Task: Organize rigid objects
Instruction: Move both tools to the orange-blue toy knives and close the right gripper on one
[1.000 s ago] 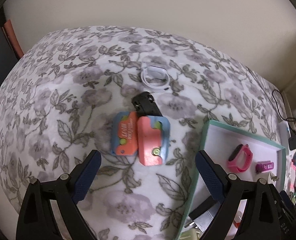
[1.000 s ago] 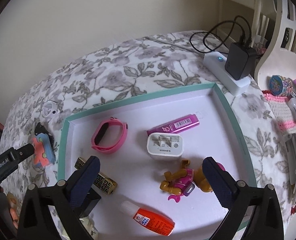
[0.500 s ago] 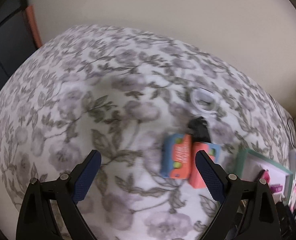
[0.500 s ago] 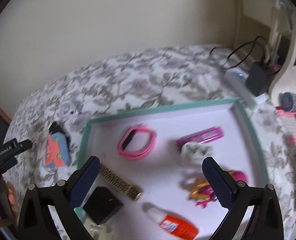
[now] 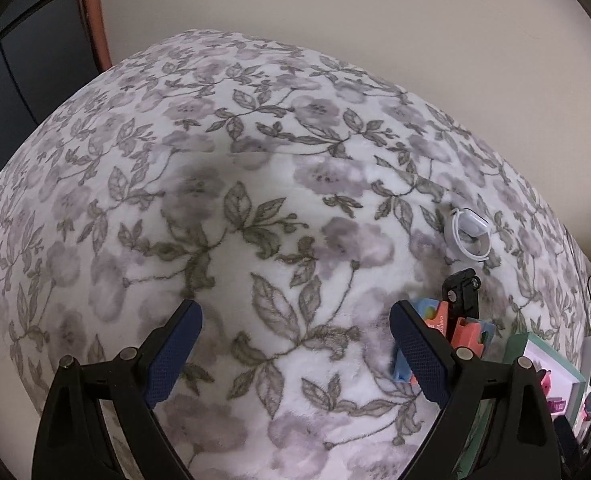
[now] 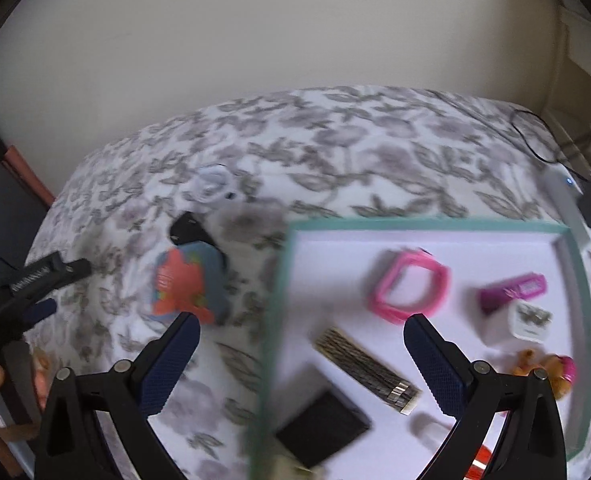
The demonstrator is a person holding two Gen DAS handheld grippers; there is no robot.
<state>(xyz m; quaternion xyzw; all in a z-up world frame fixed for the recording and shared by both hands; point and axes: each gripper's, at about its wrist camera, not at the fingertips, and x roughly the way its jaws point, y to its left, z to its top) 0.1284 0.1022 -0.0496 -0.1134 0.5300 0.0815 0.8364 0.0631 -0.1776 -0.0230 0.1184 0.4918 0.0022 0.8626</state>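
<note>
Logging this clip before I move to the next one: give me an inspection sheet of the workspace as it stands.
Surface: floral blanket, soft and uneven.
Job's things: teal-rimmed tray holds pink band, magenta stick, white charger, black box; orange-blue toy pieces, black clip and white coil lie on the blanket.
Clutter: nothing seen beyond these.
Grippers: left tongs open, empty; right tongs open, empty, above the tray's edge.
Cables: black cord to a power strip.
Surroundings: plain wall.
</note>
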